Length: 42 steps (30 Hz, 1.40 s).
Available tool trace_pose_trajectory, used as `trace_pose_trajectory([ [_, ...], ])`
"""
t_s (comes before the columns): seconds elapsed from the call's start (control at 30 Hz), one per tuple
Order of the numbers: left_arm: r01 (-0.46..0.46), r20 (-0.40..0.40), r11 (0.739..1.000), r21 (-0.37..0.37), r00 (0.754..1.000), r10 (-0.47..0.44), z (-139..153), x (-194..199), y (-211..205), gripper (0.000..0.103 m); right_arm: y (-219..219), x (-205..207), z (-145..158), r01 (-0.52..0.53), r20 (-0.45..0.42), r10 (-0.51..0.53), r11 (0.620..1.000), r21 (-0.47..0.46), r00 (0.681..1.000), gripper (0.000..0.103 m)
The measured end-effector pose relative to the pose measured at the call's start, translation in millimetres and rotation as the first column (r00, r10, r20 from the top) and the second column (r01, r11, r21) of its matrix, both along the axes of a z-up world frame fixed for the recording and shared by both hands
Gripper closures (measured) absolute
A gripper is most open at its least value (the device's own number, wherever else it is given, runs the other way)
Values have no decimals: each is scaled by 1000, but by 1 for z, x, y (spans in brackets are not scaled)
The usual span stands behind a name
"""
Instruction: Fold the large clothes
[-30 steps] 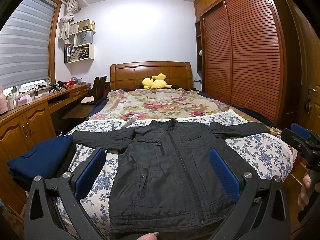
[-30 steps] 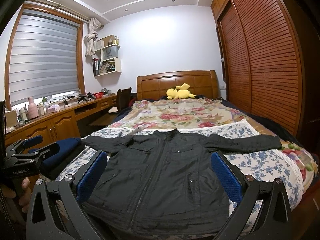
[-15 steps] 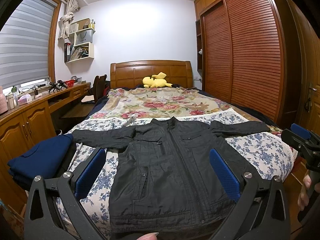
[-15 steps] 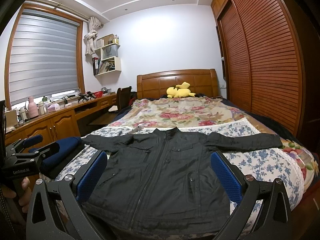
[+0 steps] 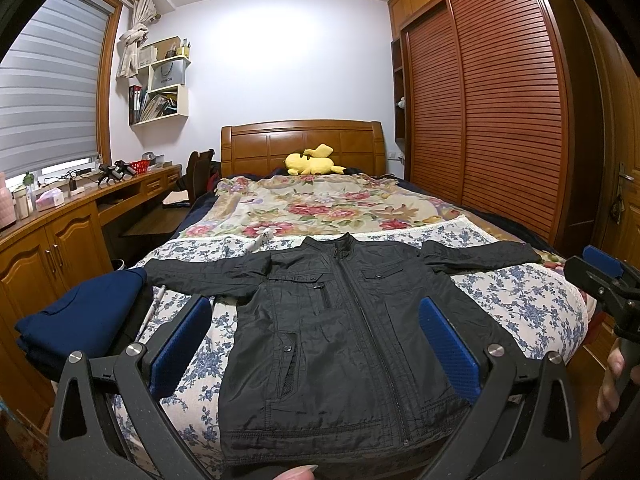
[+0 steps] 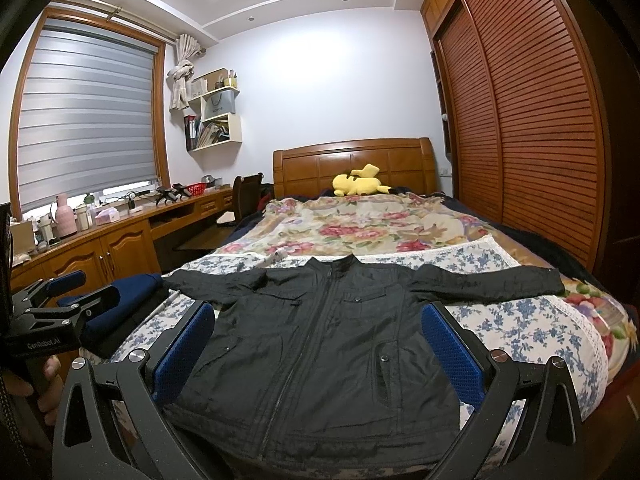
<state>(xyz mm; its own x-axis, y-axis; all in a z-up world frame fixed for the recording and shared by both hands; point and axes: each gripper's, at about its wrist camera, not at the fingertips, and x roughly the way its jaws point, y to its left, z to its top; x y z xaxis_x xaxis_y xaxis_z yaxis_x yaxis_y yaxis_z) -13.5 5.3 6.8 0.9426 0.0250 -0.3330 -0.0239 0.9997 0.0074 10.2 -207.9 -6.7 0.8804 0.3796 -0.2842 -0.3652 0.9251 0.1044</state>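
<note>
Jacket hem hidden behind left gripper.

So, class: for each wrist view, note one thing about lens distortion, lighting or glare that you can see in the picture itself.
Left wrist view: fisheye bends the wardrobe doors into curves, dark corners frame the picture, and the back wall is washed out by glare. Right wrist view: the window blind bows the same way, while the black jacket stays sharp and evenly lit.

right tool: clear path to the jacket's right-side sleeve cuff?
Probably yes. The right tool is open and holds nothing, and the sleeve lies flat on the bedspread with nothing on it.
</note>
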Motion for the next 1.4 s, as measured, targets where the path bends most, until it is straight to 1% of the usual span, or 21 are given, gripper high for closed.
trace_pose_trajectory([
  [0.37,-1,-2,1000,0,1000,1,-1,0,0,0,1,0,0,1,-2,-1,1000,-1,1000,0],
  [0.53,-33,-15,999,17,999,33,-13,7,2,0,3,5,-4,-11,-15,11,1000,-9,1000,0],
  [0.63,-42,-38,999,11,998,43,-21,16,8,0,6,12,-7,-22,-27,22,999,-24,999,0],
  [0.8,-45,-72,999,-2,996,45,-32,27,16,0,10,25,-6,-32,-44,31,999,-22,999,0],
  [1.03,-59,-95,998,-7,994,58,-42,37,26,0,19,38,-10,-46,-68,44,998,-34,997,0],
  [1.2,-72,-110,997,-14,991,70,-50,49,36,0,29,50,-11,-68,-68,65,996,-56,996,0],
  [1.4,-95,-139,995,-7,986,93,-63,72,50,0,45,77,-16,-134,-82,128,989,-70,988,0],
])
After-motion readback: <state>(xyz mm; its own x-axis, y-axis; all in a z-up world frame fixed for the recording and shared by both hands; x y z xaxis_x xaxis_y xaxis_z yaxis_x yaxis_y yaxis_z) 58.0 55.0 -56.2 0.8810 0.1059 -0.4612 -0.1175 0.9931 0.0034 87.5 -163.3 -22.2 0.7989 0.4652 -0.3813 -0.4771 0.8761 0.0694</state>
